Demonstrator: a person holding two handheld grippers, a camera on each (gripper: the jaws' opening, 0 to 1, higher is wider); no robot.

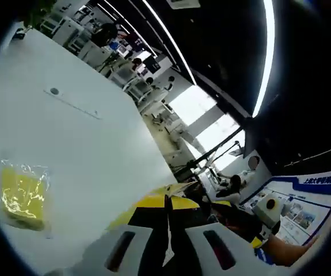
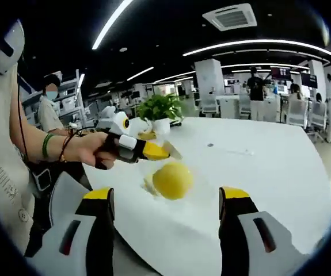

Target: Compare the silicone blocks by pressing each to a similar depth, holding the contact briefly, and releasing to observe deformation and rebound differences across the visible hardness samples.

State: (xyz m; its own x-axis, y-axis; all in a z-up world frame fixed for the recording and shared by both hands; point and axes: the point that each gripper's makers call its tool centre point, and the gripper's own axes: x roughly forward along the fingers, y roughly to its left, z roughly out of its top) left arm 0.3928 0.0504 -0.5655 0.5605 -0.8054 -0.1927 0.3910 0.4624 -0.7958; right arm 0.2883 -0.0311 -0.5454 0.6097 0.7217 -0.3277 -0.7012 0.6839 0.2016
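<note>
A yellow silicone block [image 1: 22,196] in clear wrap lies on the white table [image 1: 84,132], to the left of my left gripper [image 1: 167,199], whose yellow-tipped jaws are pressed together with nothing between them. In the right gripper view the same yellow block [image 2: 172,180] sits on the table [image 2: 257,167] just ahead of my right gripper [image 2: 170,198], which is open and apart from it. A hand [image 2: 87,150] holds the left gripper [image 2: 164,152] above and behind the block, pointing right. The right gripper [image 1: 267,208] appears at the lower right of the left gripper view.
A potted plant [image 2: 159,108] stands at the table's far end. A person in a mask [image 2: 50,109] stands at the left, beside a white chair [image 2: 4,144]. A small round fitting [image 1: 54,91] sits in the tabletop. Desks and seated people fill the background.
</note>
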